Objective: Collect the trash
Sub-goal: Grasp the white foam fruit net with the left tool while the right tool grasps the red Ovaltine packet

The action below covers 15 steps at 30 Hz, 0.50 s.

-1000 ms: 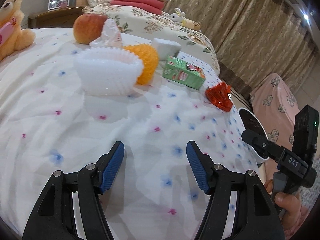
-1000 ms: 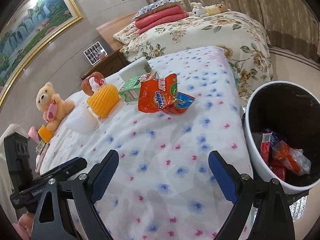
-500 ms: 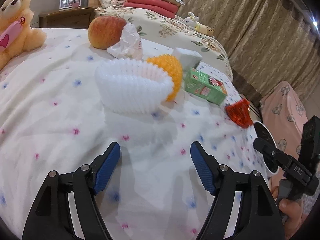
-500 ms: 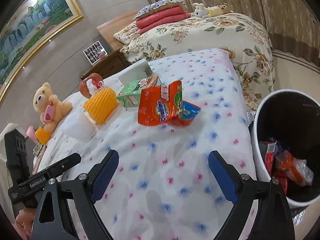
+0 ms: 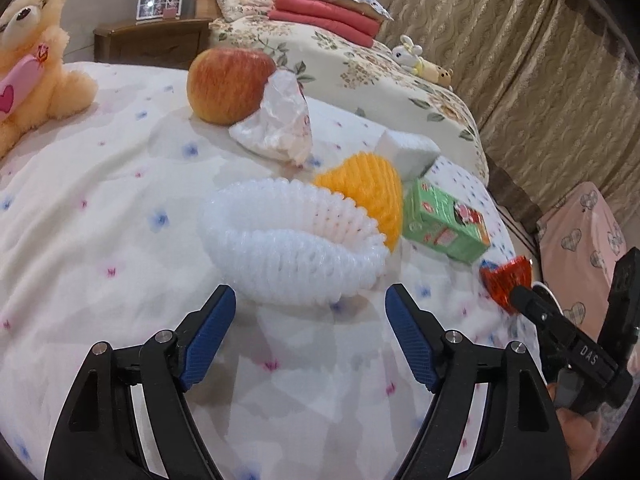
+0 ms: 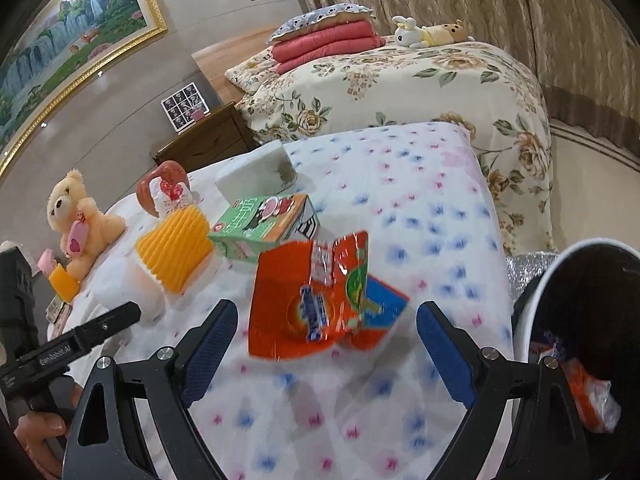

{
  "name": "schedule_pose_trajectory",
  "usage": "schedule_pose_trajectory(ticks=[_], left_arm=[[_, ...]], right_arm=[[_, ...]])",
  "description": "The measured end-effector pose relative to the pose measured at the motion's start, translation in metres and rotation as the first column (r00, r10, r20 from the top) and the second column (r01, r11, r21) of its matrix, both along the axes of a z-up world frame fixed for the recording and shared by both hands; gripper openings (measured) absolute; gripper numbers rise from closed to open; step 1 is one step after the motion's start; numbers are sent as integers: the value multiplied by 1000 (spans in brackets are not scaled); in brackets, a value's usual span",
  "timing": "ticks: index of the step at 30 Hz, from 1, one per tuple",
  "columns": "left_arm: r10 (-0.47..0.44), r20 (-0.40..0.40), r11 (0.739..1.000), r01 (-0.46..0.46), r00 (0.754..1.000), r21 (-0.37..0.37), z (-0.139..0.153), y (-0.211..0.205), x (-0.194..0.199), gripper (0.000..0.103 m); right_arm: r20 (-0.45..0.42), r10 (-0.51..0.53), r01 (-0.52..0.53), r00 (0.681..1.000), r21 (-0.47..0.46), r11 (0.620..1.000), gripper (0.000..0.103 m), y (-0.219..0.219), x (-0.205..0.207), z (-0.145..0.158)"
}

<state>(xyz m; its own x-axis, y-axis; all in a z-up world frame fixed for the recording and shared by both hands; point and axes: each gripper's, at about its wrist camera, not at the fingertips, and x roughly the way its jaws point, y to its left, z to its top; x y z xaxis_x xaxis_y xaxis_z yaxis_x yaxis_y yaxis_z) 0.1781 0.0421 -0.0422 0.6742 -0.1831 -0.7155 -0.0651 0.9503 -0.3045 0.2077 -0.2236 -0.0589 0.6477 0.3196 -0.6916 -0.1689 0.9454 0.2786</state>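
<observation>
On the flower-print bedsheet [image 5: 100,208] lie a white foam fruit net [image 5: 296,248], a yellow foam net [image 5: 368,188], a green drink carton [image 5: 444,224], a crumpled white wrapper [image 5: 280,120] and an orange snack packet [image 6: 316,304]. My left gripper [image 5: 312,332] is open and empty, just short of the white foam net. My right gripper [image 6: 328,344] is open and empty, its fingers on either side of the orange packet, close to it. A white-rimmed black bin [image 6: 580,320] with wrappers inside stands at the bed's right edge.
An apple [image 5: 230,84] sits behind the crumpled wrapper, a white foam block [image 5: 404,148] behind the yellow net. A teddy bear [image 5: 28,60] sits at the left. A second bed [image 6: 400,80] with pillows, a nightstand [image 6: 204,140] and curtains [image 5: 520,60] stand behind.
Both grippers have moved forward over the bed. The left one has closed in on the white foam net, the right one on the orange packet. Both stayed open.
</observation>
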Motion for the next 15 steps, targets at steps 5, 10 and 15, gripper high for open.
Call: schedule_pose_trajectory(ticks=[5,10,15], left_arm=[[12,-11,1000,-12,1000,-25,-6,7,9,48],[-15,-9,999,15,1000,-51,-8,7,10,14],[-26,26,999,27,999,-41,-1,4,-6,12]], right_arm=[[18,25,-25,1000,-6,1000,65,6,2,0],[3,16,-16,1000,21,1000,30,1,3,-3],[13,16,-17,1000,49,999,25,-2,-6,0]])
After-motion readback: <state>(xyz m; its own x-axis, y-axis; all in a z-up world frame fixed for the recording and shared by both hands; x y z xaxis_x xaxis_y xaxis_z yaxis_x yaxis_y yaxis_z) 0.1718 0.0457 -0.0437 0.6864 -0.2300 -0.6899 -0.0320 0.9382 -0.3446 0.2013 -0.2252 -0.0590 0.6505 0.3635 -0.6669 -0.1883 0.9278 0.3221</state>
